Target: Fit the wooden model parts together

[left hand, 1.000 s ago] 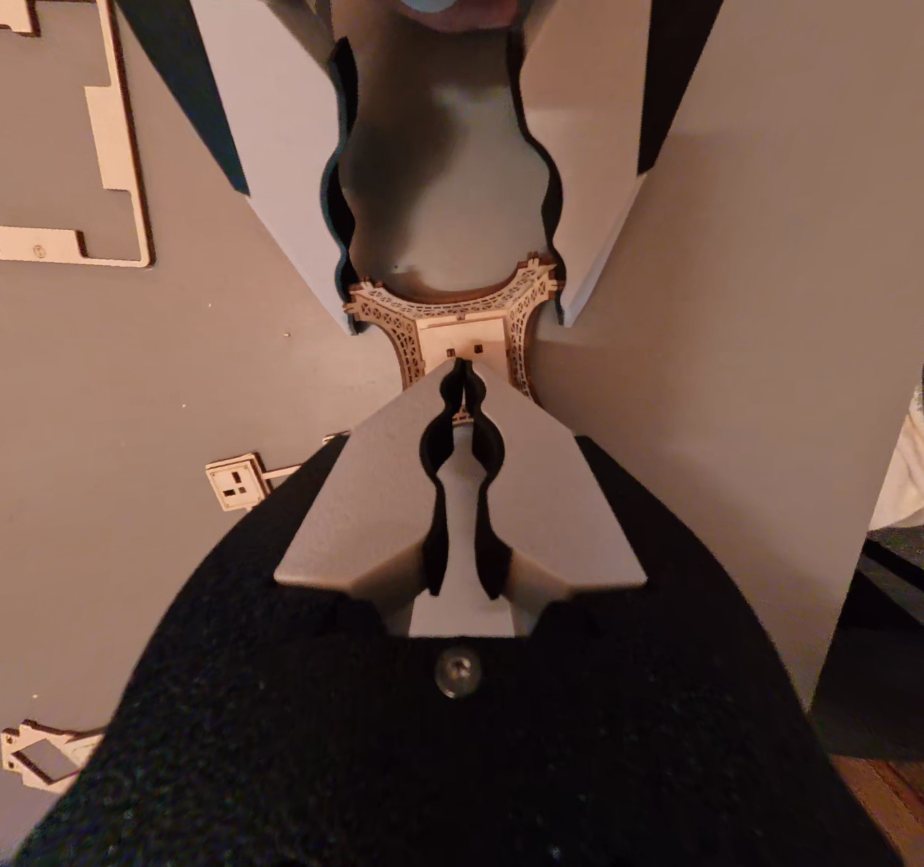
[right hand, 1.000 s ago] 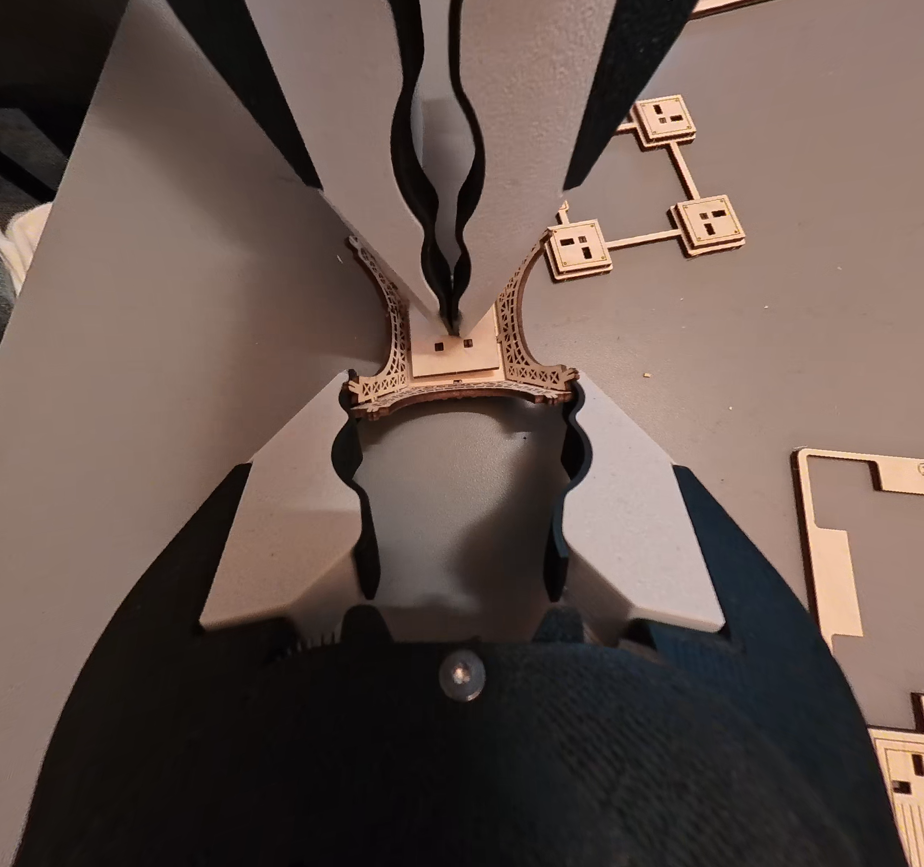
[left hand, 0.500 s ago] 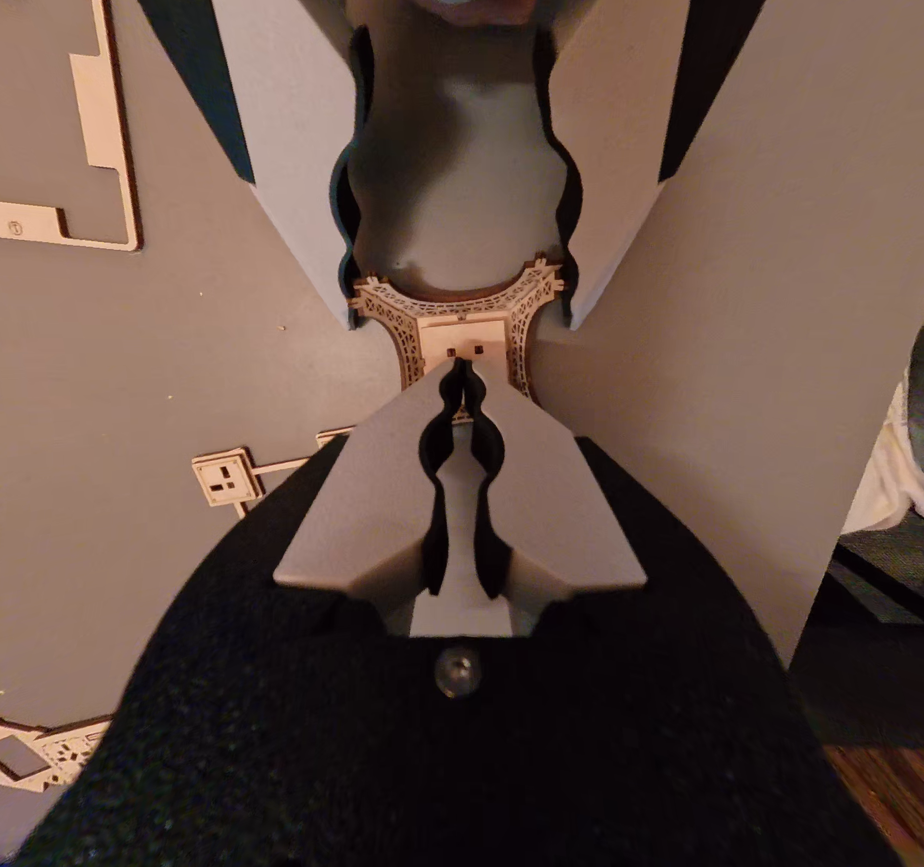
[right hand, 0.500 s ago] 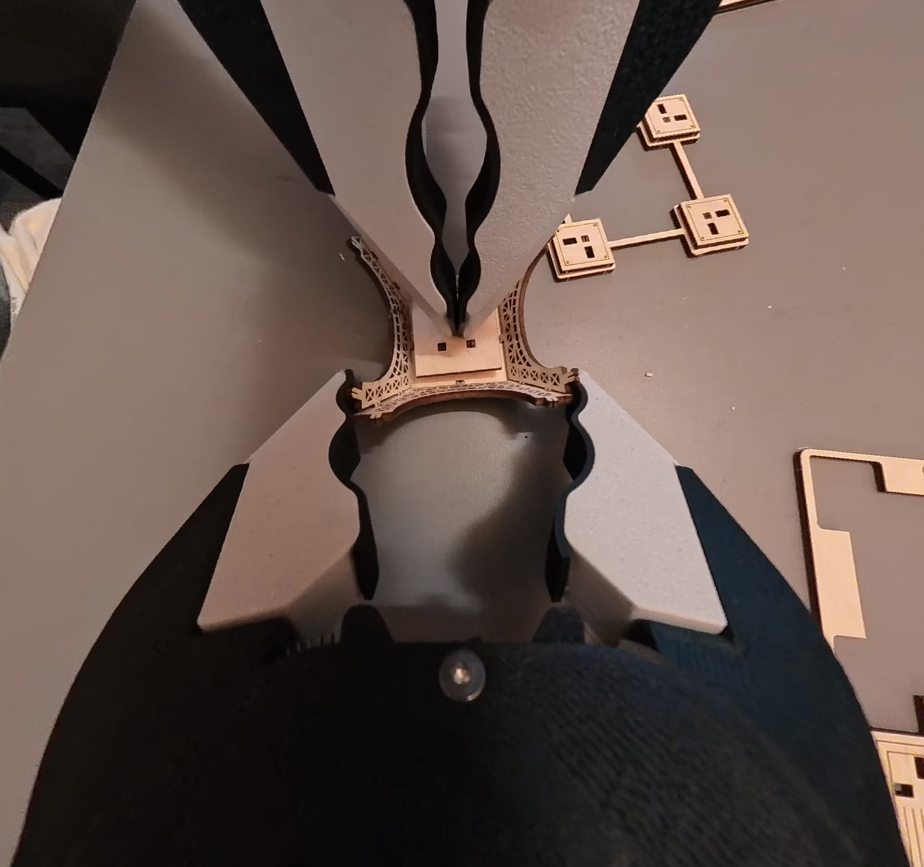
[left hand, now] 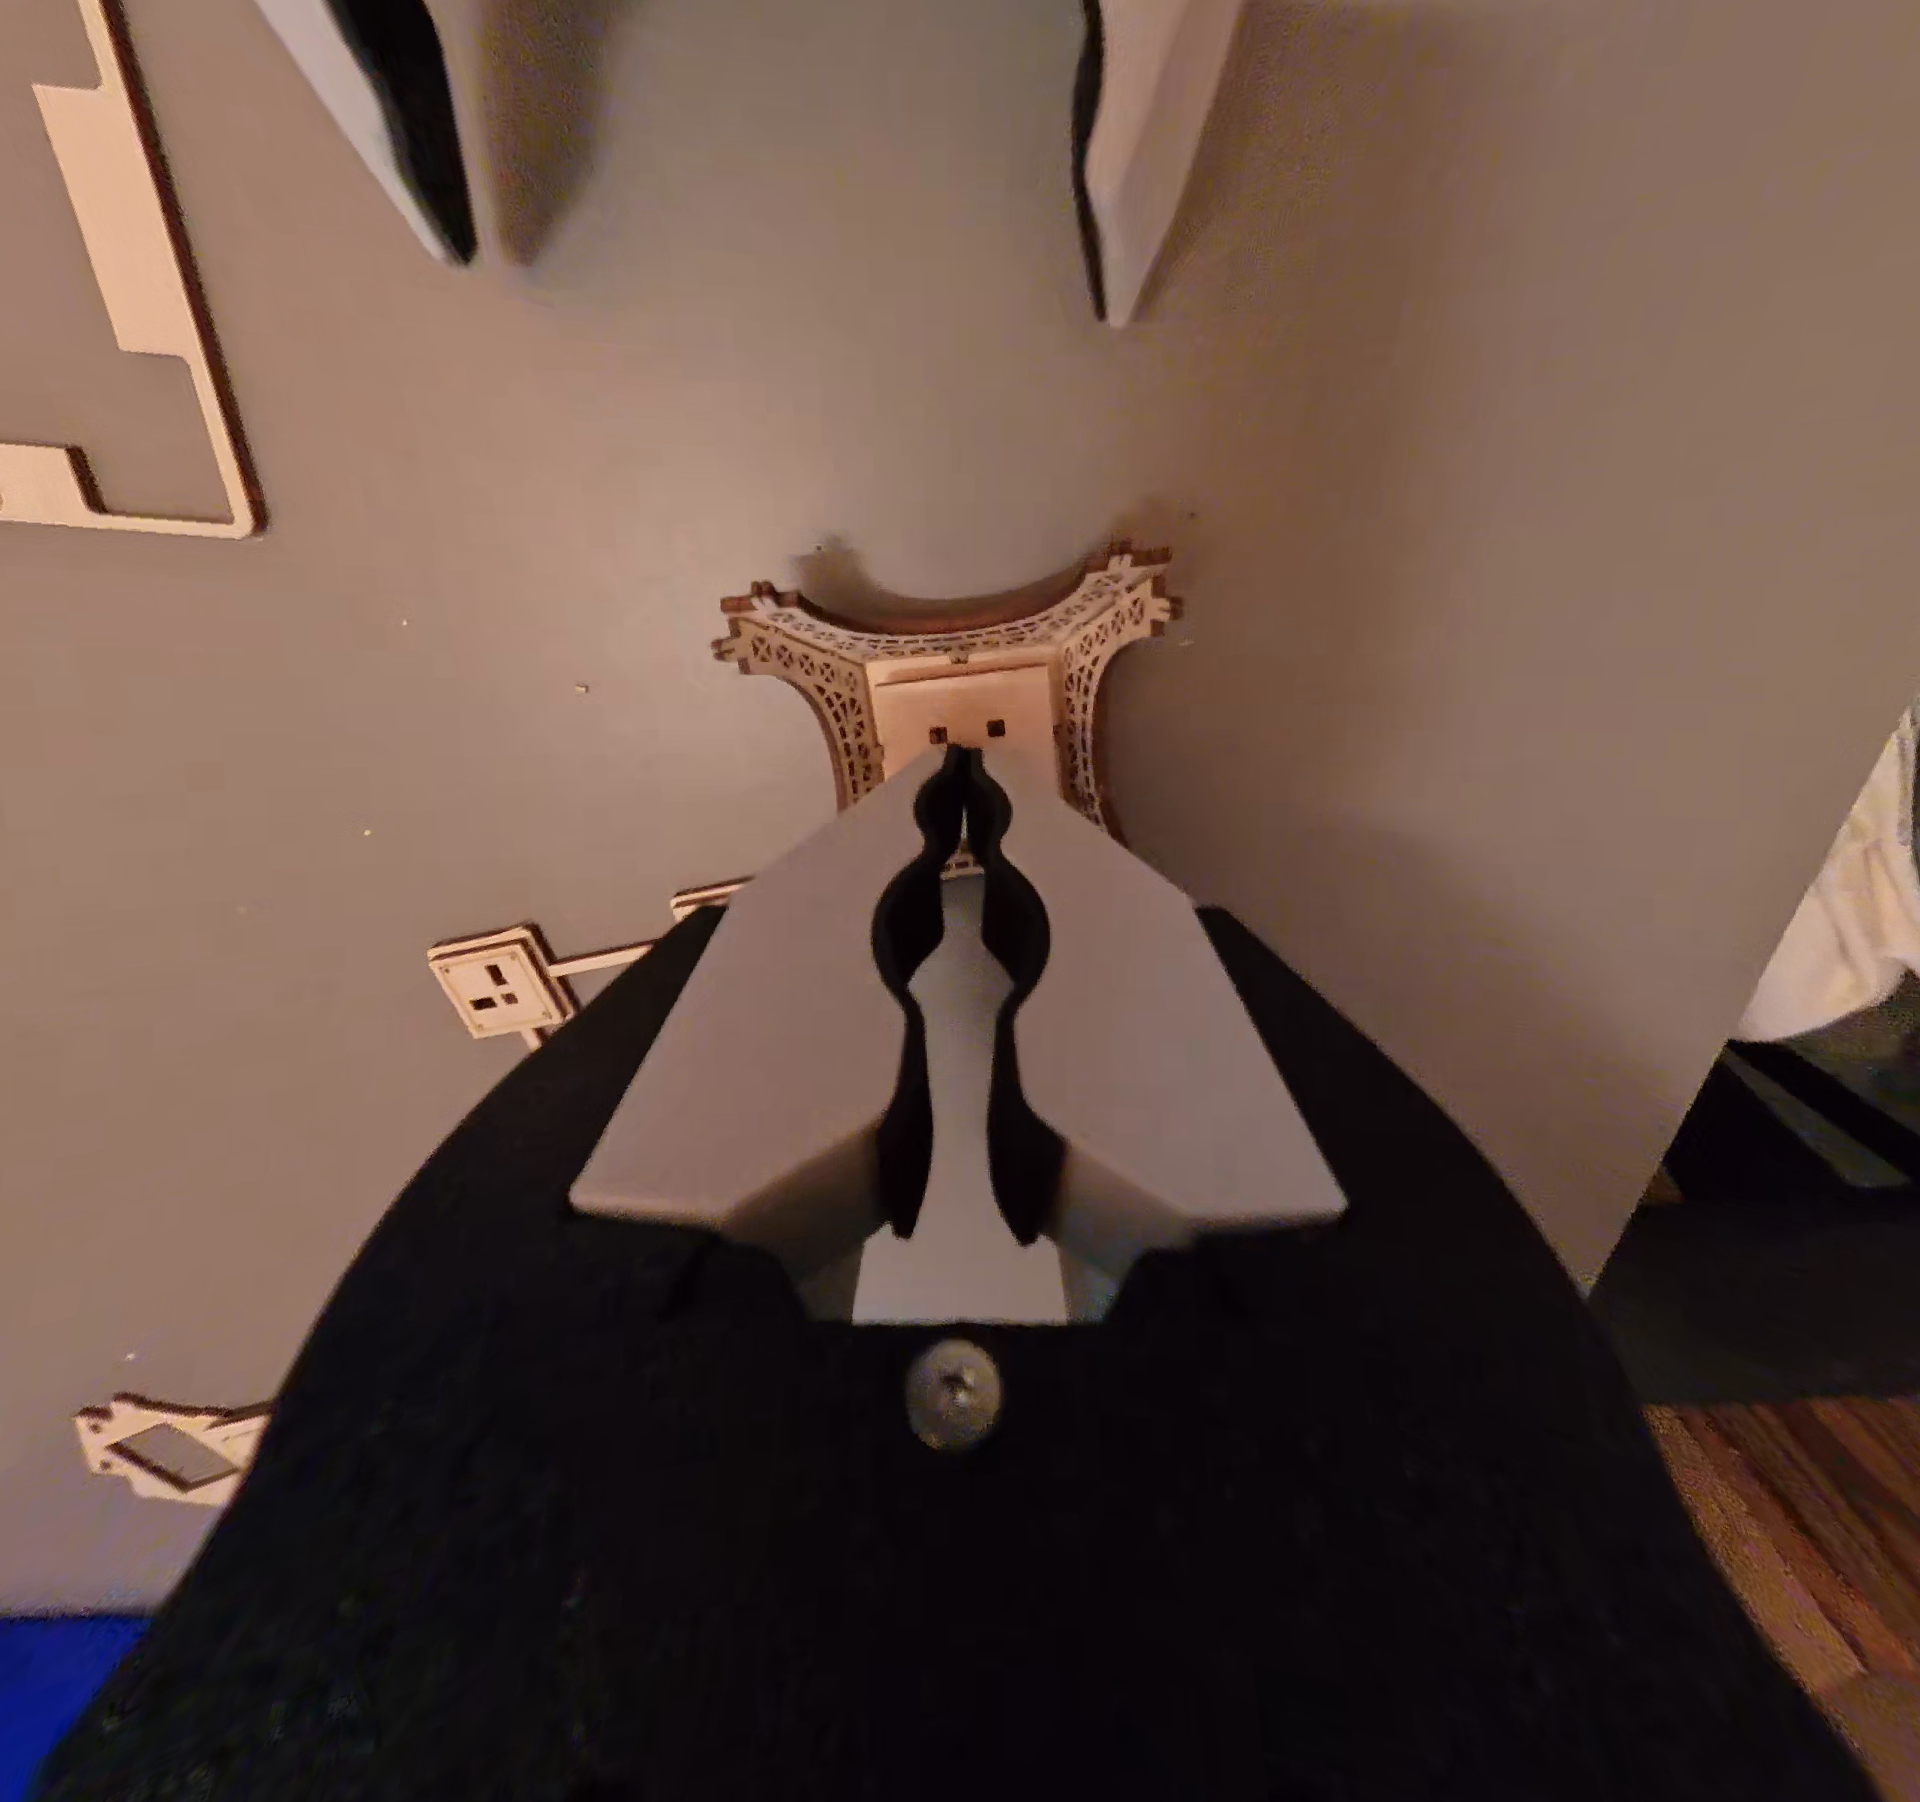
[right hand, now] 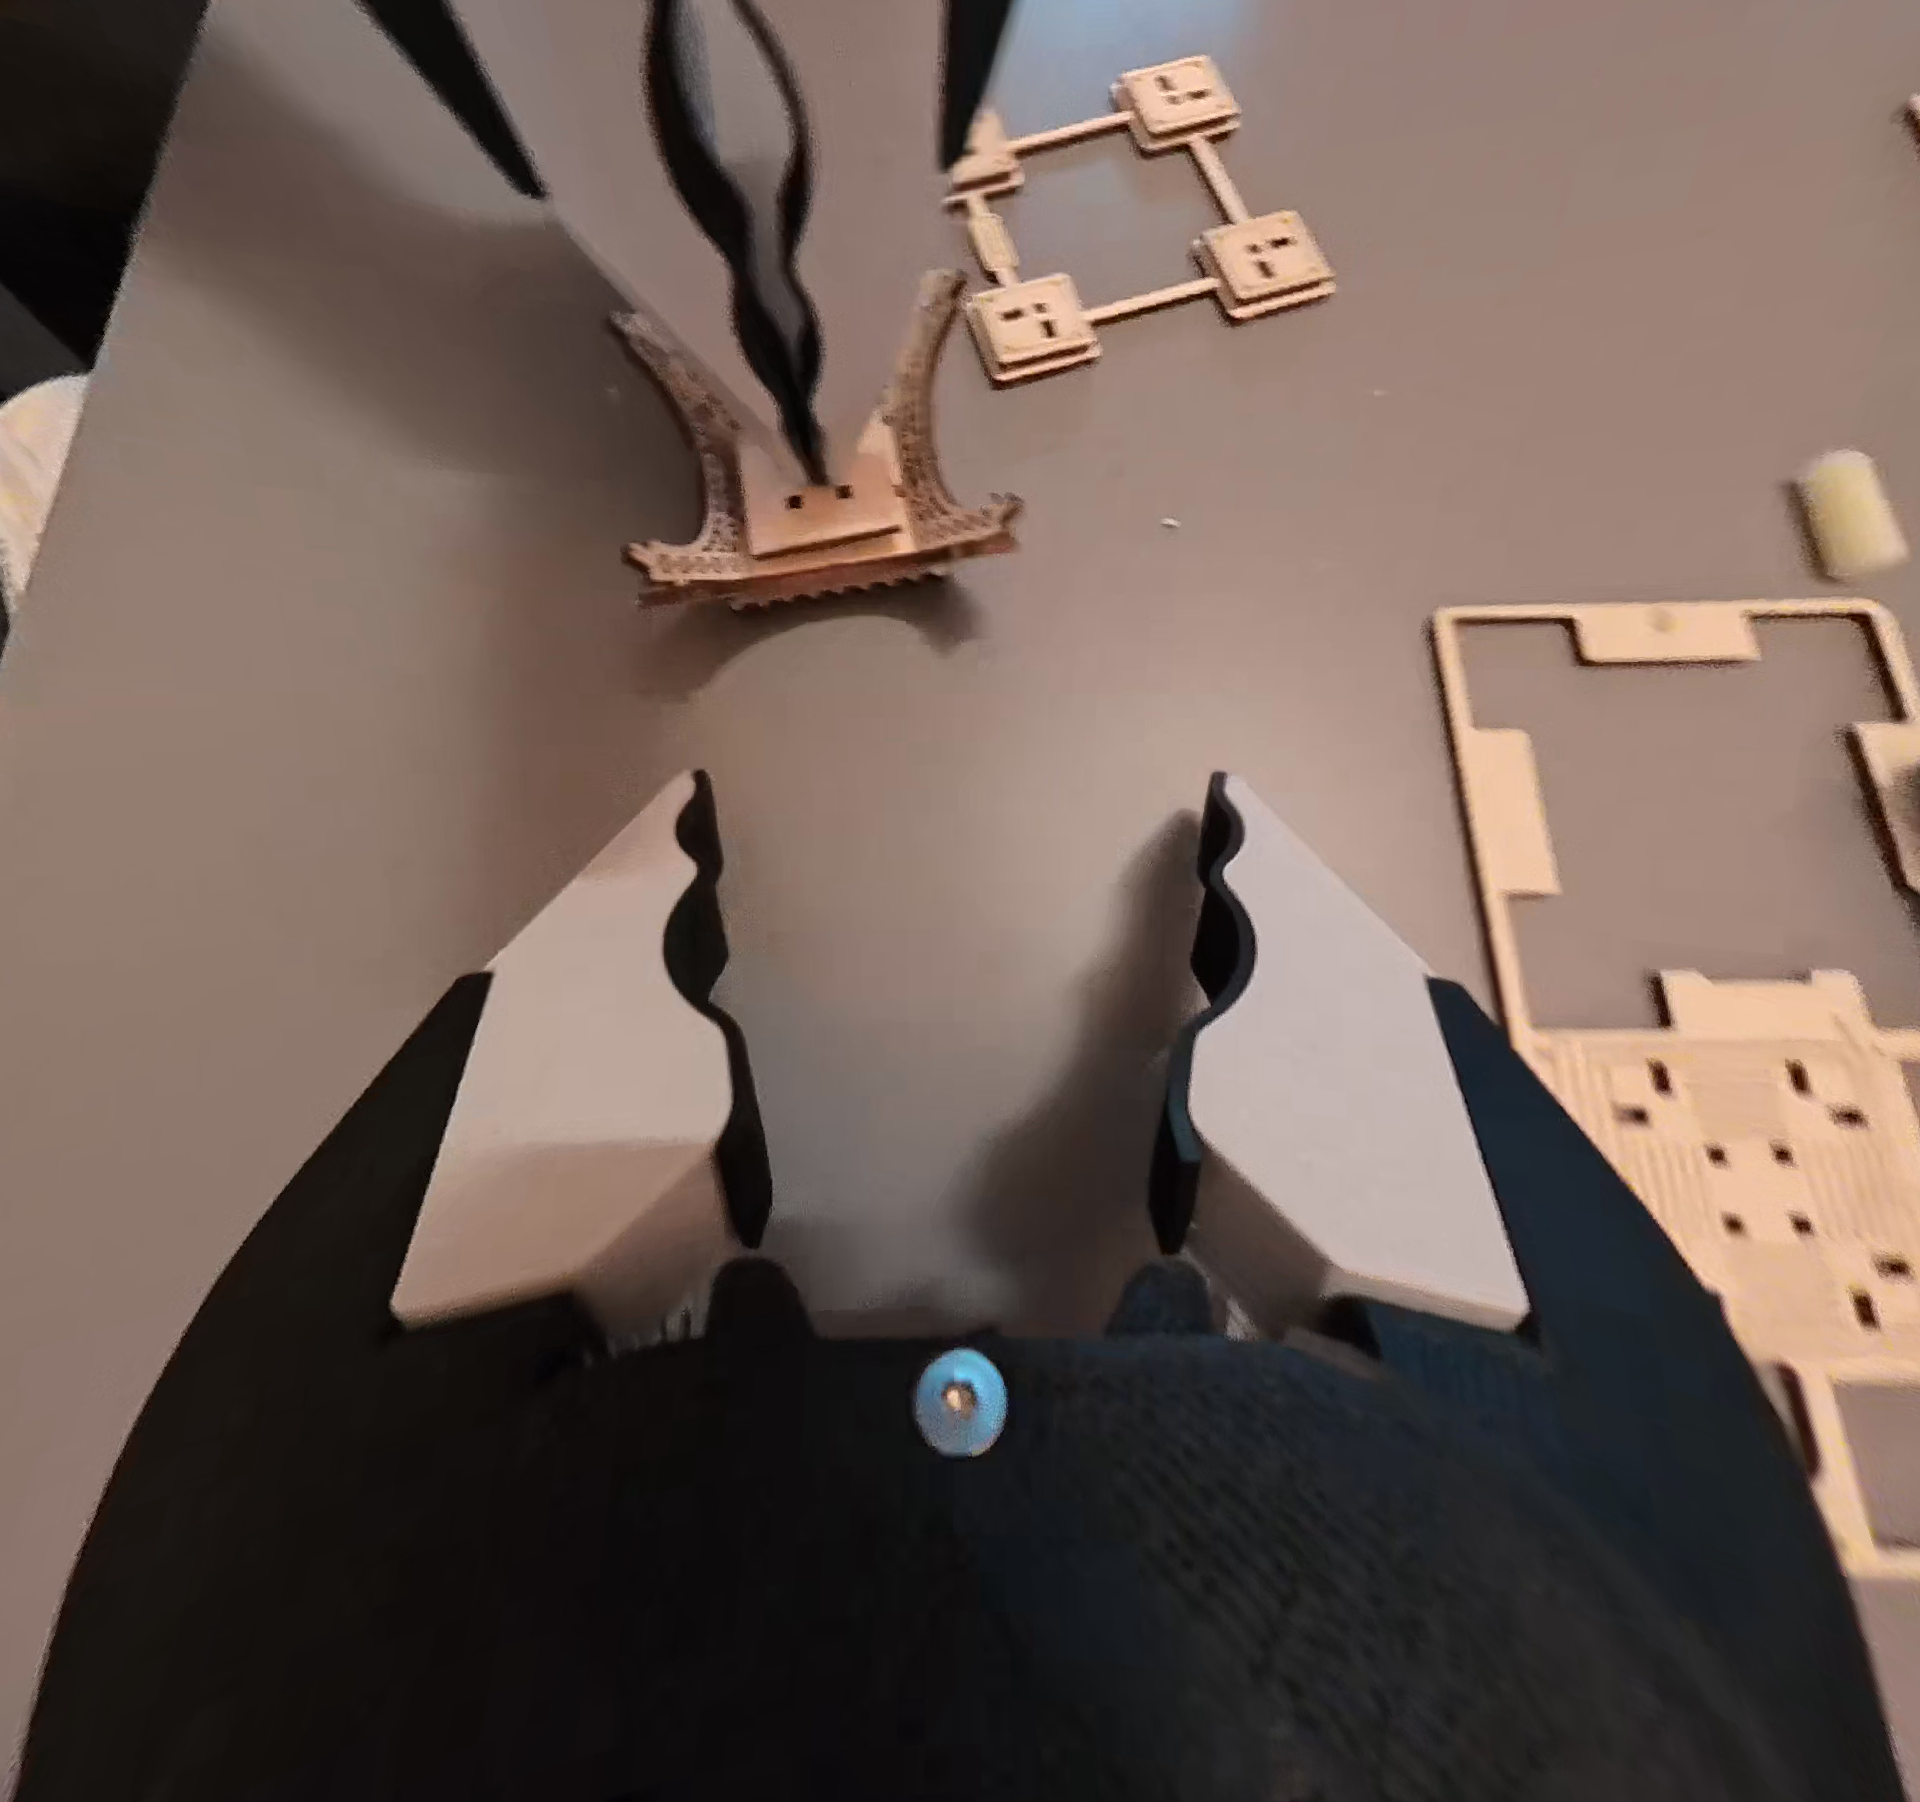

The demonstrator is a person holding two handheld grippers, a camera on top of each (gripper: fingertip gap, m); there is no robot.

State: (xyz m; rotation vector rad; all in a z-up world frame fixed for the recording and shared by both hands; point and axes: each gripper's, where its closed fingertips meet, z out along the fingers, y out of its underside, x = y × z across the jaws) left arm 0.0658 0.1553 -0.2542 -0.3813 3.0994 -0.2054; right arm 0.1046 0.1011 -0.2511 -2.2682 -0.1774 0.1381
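A pale wooden lattice tower section with arched legs and a flat slotted plate is at the grey table surface, near its edge. My left gripper is shut, its tips pinched on the plate between the legs. The right wrist view shows the same section and the left gripper coming in from above. My right gripper is open and empty, a clear gap short of the section. It also shows at the top of the left wrist view.
A wooden square frame with four corner pads lies beside the section. A cut-out parts sheet and a small pale cylinder lie right of my right gripper. Another sheet and a small part lie left. The table edge runs close by.
My right gripper let go of the section's wide end, opened wider and pulled back from it. My left gripper has stayed shut on the section.
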